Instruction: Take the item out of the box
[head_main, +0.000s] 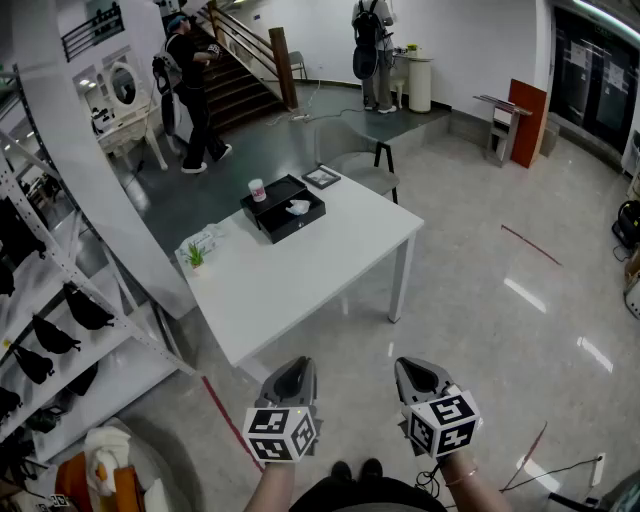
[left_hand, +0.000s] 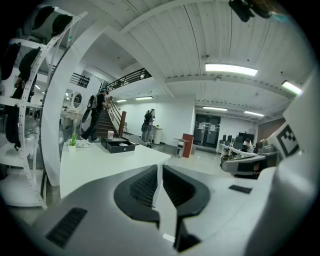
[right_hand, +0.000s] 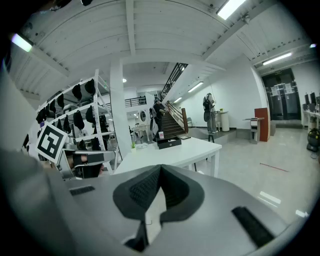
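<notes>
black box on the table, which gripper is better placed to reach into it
Left, probably: the left gripper is nearer the table and the black box; the right gripper sits further to the side. Both are shut and far from it.

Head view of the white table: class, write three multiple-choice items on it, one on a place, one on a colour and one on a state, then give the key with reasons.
1. Where on the table does the box stand?
A. At the far end, beside the cup
B. At the near edge
C. In the middle

2. What colour is the box?
A. Red
B. Black
C. Green

3. How do the left gripper and right gripper stand?
A. Both wide open
B. One closed on the box
C. Both shut, empty

Key:
1 A: it sits far from the grippers, next to the cup.
2 B: its walls are black.
3 C: each pair of jaws meets with nothing between.
</notes>
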